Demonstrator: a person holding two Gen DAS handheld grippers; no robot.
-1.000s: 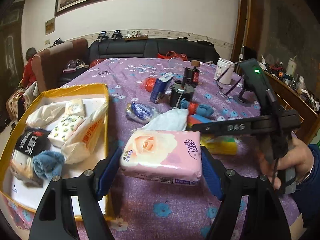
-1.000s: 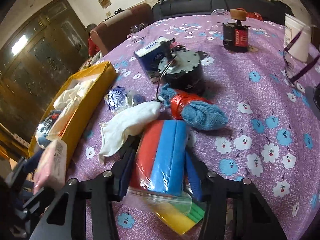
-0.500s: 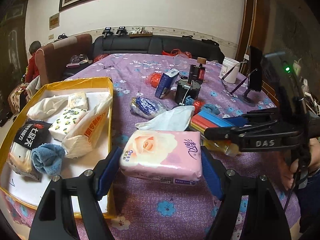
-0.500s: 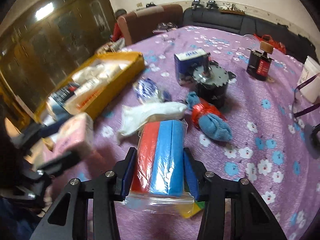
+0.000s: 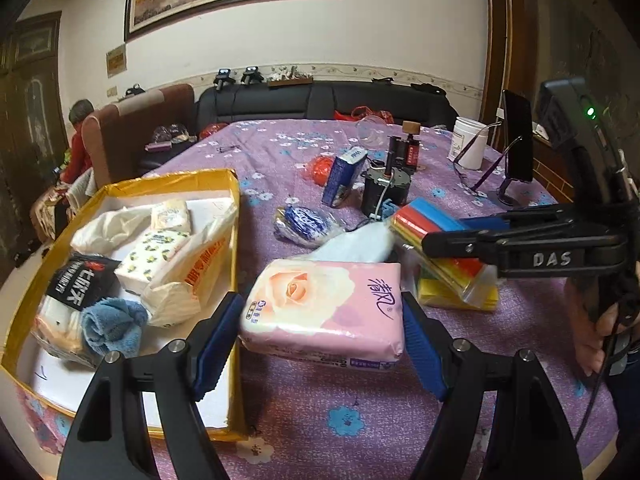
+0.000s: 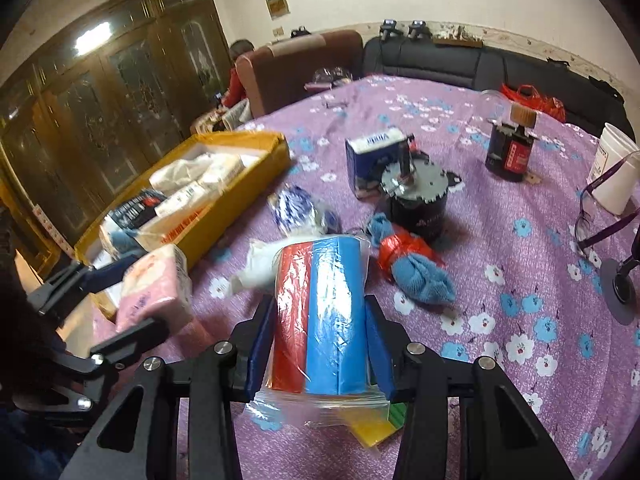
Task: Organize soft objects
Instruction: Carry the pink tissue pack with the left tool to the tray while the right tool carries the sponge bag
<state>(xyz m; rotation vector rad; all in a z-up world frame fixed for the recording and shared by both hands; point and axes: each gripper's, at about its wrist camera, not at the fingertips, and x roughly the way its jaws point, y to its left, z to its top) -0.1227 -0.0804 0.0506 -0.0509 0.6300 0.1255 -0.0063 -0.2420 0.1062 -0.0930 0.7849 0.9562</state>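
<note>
Beside the yellow box (image 5: 236, 216), your left tongs (image 5: 322, 338) gripped the pink tissue pack (image 5: 324, 312); your right tongs (image 6: 320, 352) were closing on the bagged sponges (image 6: 320, 312). Only the right view showed wooden doors (image 6: 100, 92) beyond the box; the purple flowered surface (image 6: 500, 240) stayed cluttered.

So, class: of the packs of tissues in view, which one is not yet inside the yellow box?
The pink rose-printed tissue pack, gripped between the left gripper's jaws beside the yellow box. The other packs already lie inside that box.
</note>
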